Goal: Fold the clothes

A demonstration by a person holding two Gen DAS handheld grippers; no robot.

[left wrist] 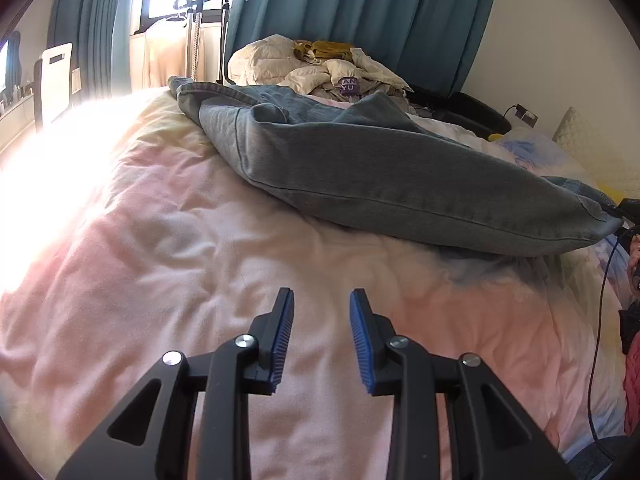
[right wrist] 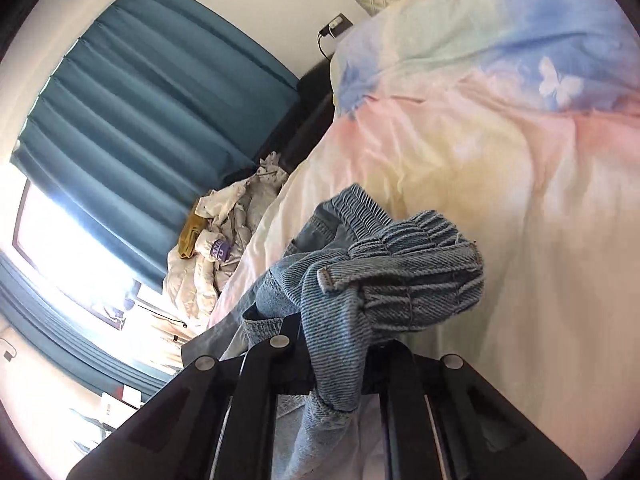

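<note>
A: What do we list on the bed?
B: Pastel duvet point(left wrist: 168, 216); jeans point(left wrist: 380, 176) at one o'clock, teal curtains point(left wrist: 360, 16) behind.
A: Our tongs?
B: Left gripper point(left wrist: 322, 300) released, empty; right gripper point(right wrist: 340, 344) clenched on the jeans' waistband.

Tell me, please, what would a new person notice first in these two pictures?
First, the grey-blue jeans, lying across the pastel pink bedcover, with their elastic waistband bunched in the shut right tongs. Next, the left tongs, open and empty above the cover. Behind, a pile of pale clothes before teal curtains.
</note>
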